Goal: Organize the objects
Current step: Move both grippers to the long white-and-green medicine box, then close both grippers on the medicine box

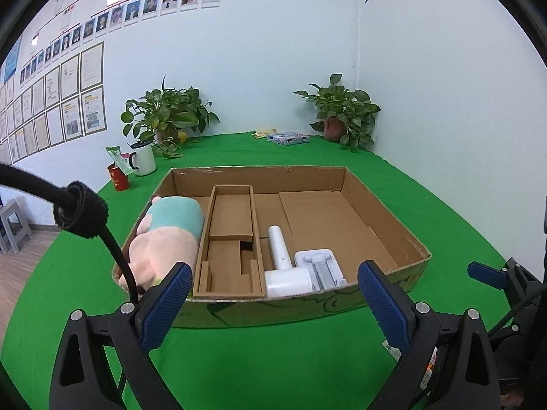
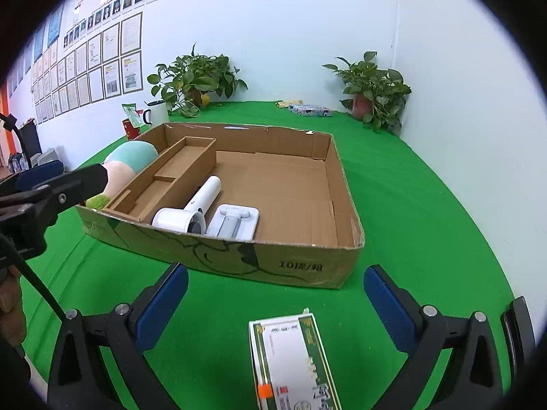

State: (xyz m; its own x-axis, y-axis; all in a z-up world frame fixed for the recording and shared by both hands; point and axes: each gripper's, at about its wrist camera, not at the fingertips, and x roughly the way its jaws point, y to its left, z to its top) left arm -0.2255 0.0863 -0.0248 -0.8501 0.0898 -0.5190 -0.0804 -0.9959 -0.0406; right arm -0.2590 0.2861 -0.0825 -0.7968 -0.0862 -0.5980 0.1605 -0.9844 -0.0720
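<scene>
Hovering wide-jawed, left gripper [image 1: 273,294] empty, right gripper [image 2: 275,294] seemingly over carton [image 2: 294,362]

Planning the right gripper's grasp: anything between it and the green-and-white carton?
Nothing visible. The green-and-white carton lies on the green cloth between the open right gripper's fingers, short of the cardboard tray.

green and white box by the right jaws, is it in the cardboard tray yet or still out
Out. The green and white box lies flat on the green cloth, between the open right gripper jaws, nearer the camera than the cardboard tray.
</scene>
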